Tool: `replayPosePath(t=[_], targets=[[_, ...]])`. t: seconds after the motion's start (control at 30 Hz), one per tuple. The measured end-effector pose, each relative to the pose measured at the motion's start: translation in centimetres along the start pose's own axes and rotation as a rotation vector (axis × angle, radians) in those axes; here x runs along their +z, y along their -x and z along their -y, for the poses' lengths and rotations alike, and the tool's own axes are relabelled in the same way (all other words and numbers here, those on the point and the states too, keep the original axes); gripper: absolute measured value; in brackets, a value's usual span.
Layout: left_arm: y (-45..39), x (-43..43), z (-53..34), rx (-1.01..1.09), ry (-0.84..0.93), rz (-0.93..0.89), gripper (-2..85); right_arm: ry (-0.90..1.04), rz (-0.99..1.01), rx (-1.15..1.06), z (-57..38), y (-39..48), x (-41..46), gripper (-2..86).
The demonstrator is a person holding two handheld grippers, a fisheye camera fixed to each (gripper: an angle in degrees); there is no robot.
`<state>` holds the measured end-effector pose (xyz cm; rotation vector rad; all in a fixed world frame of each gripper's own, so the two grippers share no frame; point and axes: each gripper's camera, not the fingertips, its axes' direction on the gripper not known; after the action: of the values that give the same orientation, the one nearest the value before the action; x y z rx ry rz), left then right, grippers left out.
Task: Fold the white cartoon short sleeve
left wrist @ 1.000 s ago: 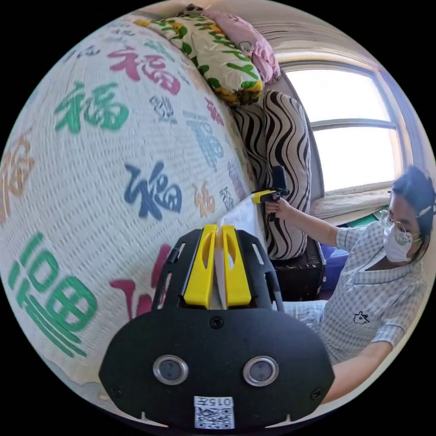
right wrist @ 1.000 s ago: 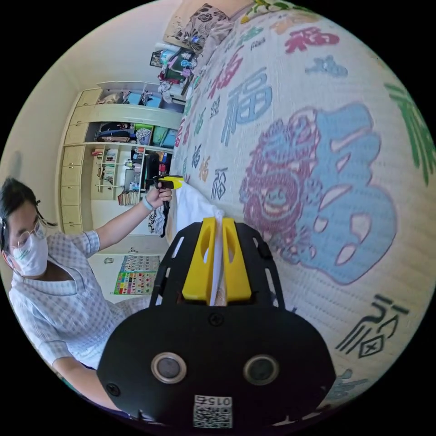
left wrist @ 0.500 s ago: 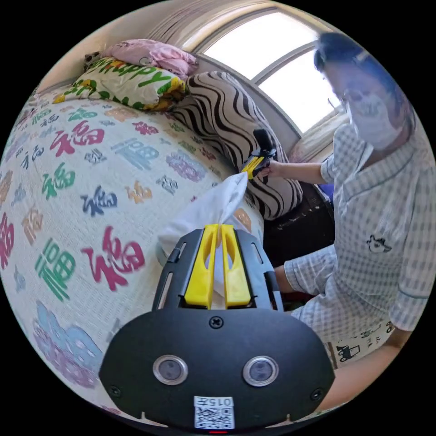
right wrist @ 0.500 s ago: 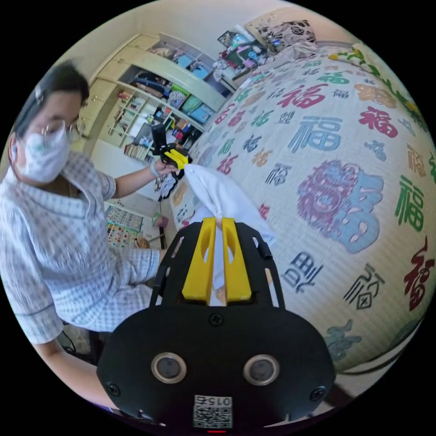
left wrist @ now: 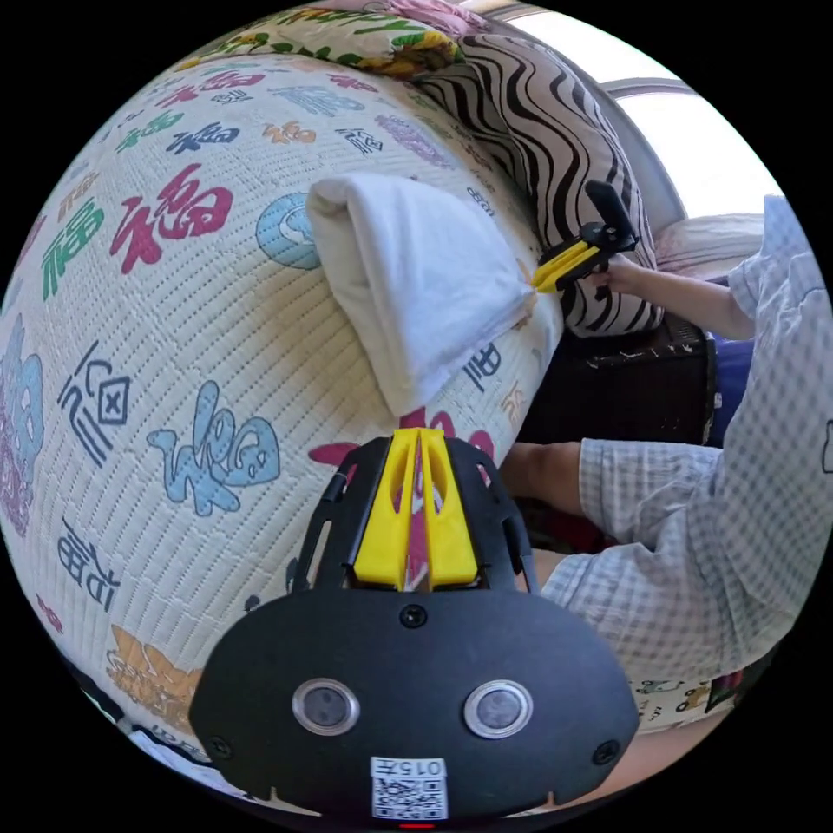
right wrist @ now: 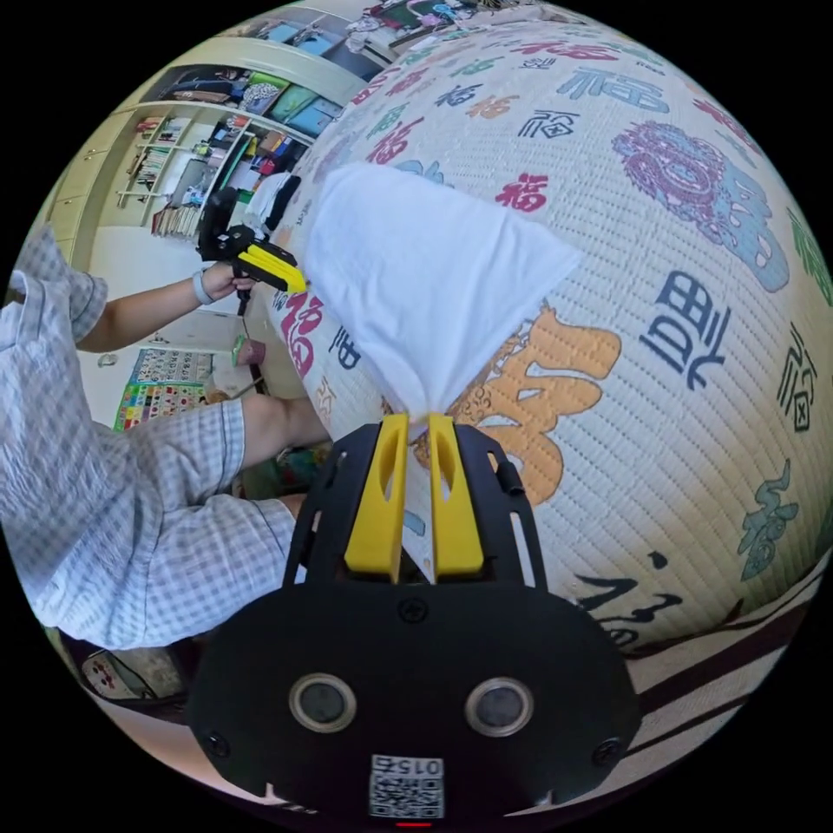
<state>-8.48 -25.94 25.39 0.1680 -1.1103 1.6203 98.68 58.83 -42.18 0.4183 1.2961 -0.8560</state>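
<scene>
Yellow jaws of the left gripper (left wrist: 419, 438) stand closed at one near corner of the white short sleeve (left wrist: 416, 278), though whether they actually pinch the cloth cannot be told, while the right gripper (right wrist: 415, 425) is clamped on the other near corner. The garment lies doubled, plain white side up, near the bedspread's (left wrist: 173, 347) front edge. It looks soft, light and limp, so corners and hems seem the best holds.
</scene>
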Motion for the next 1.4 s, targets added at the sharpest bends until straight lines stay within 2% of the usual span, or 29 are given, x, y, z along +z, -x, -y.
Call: replayPosePath(t=[0.1, 0.17, 0.23, 0.4, 0.53, 0.57, 0.7, 0.8, 0.93, 1.0, 1.07, 1.13, 1.27, 1.4], targets=[[-1.2, -2.7, 0.1, -0.014, -0.079, -0.032, 1.4, -0.023, -0.012, 0.024, -0.7, 0.7, -0.7, 5.2], [-2.1, -5.8, 1.2, -0.03, -0.227, -0.016, 10.1, -0.127, -0.049, 0.018, -0.7, 1.6, -2.1, 5.5], [-1.7, -6.5, 2.5, -0.082, -0.278, -0.003, 12.6, -0.202, -0.058, -0.011, -0.1, 2.4, -2.5, 5.8], [0.8, -2.7, 4.1, -0.205, -0.159, -0.099, 7.5, -0.243, -0.017, -0.062, 3.1, 3.3, 0.5, 3.8], [1.1, -1.6, 1.7, -0.257, -0.199, -0.145, 3.4, -0.114, -0.049, 0.028, 2.6, 2.2, 6.6, 0.1], [1.2, -1.6, 1.1, -0.274, -0.202, -0.16, 3.1, -0.186, -0.024, 0.056, 1.6, 1.8, 7.3, 0.0], [0.8, -2.3, 0.4, -0.311, -0.138, -0.111, 4.7, -0.207, 0.041, 0.138, 1.0, 1.2, 7.5, 0.2], [-0.1, -6.2, 0.4, -0.318, -0.224, -0.083, 6.0, -0.269, 0.027, 0.137, 1.1, 1.1, 5.6, 2.2], [-0.9, -11.7, 3.4, -0.213, -0.333, 0.096, 11.5, -0.454, -0.079, 0.209, 1.6, -1.8, 1.9, 7.5], [1.2, -12.0, 5.4, -0.251, -0.326, 0.053, 11.9, -0.464, -0.039, 0.279, 2.3, -4.4, 1.9, 7.7], [4.8, -10.4, 7.2, -0.337, -0.298, -0.197, 9.6, -0.442, 0.136, 0.36, 3.5, -7.7, 3.5, 6.6], [6.1, -9.6, 7.4, -0.381, -0.297, -0.292, 6.0, -0.431, 0.238, 0.406, 4.2, -9.1, 4.8, 2.5], [8.1, -11.1, 4.3, -0.498, -0.377, -0.257, 1.8, -0.427, 0.206, 0.474, 4.3, -10.1, 5.9, 0.8], [7.5, -13.0, 2.9, -0.479, -0.431, -0.275, 3.6, -0.465, 0.234, 0.45, 4.5, -9.9, 7.0, 2.3]])
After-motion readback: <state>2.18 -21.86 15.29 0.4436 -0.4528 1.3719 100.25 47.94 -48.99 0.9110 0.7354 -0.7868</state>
